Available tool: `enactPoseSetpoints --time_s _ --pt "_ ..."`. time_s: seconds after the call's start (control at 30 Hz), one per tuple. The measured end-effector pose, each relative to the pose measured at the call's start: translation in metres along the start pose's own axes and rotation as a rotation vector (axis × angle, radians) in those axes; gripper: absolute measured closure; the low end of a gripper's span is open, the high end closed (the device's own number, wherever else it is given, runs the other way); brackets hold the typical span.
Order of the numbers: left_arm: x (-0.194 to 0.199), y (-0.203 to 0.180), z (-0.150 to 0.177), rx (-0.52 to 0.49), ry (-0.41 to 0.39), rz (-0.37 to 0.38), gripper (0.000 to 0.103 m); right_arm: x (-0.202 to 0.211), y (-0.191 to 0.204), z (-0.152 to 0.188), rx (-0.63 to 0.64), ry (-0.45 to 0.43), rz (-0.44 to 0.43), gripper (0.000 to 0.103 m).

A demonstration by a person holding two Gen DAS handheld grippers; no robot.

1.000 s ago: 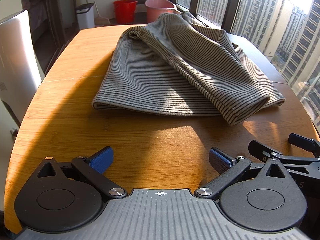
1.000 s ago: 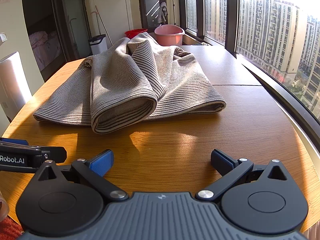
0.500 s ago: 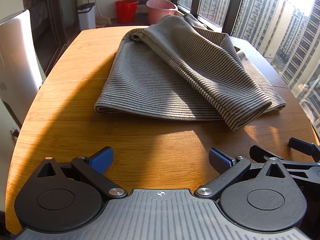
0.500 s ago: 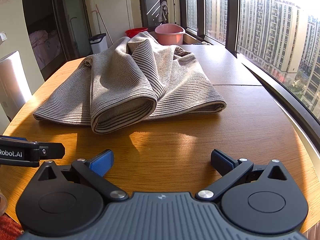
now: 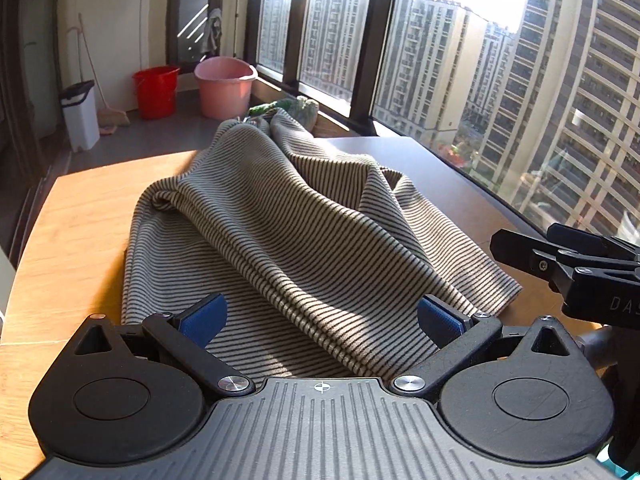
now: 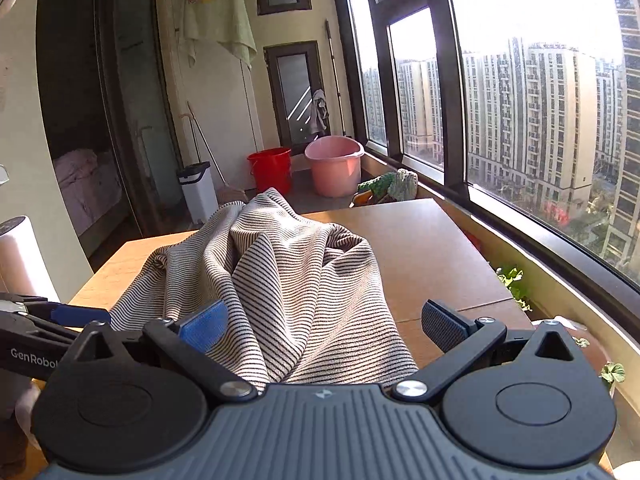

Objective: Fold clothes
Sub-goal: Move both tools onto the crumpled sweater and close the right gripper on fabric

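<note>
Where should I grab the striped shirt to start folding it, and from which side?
Probably the near hem of the striped shirt, coming in low from the table's front edge: the hem lies flat there, and both open tongs, left and right, already straddle it.

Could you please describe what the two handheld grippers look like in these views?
Both the left gripper and the right gripper have black ribbed bodies, round pivot discs, silver rivets, black linkage arms and blue textured pads. White "GenRobot" lettering marks the left one's side.

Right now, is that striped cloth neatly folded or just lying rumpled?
Rumpled. The striped cloth lies on the wooden table in loose, uneven ridges and overlapping layers, its edges unaligned.
</note>
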State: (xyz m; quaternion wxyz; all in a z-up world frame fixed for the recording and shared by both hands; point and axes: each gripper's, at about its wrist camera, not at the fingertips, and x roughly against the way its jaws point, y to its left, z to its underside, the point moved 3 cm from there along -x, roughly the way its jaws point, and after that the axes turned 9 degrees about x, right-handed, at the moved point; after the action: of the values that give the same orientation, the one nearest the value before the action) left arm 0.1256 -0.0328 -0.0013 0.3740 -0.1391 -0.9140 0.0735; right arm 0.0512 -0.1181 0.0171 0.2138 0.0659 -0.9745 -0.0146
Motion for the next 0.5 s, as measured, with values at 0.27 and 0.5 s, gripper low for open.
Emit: enactPoseSetpoints --time_s 0.27,0.5 --pt "-0.040 0.008 0.007 -0.036 0.053 -0.066 0.000 -0.098 -0.003 -0.025 -0.130 0.119 -0.235 0.000" --pt "-0.037 0.022 0.016 -0.010 0.025 0.013 0.000 -0.127 0.014 0.003 -0.078 0.245 -0.294 0.000"
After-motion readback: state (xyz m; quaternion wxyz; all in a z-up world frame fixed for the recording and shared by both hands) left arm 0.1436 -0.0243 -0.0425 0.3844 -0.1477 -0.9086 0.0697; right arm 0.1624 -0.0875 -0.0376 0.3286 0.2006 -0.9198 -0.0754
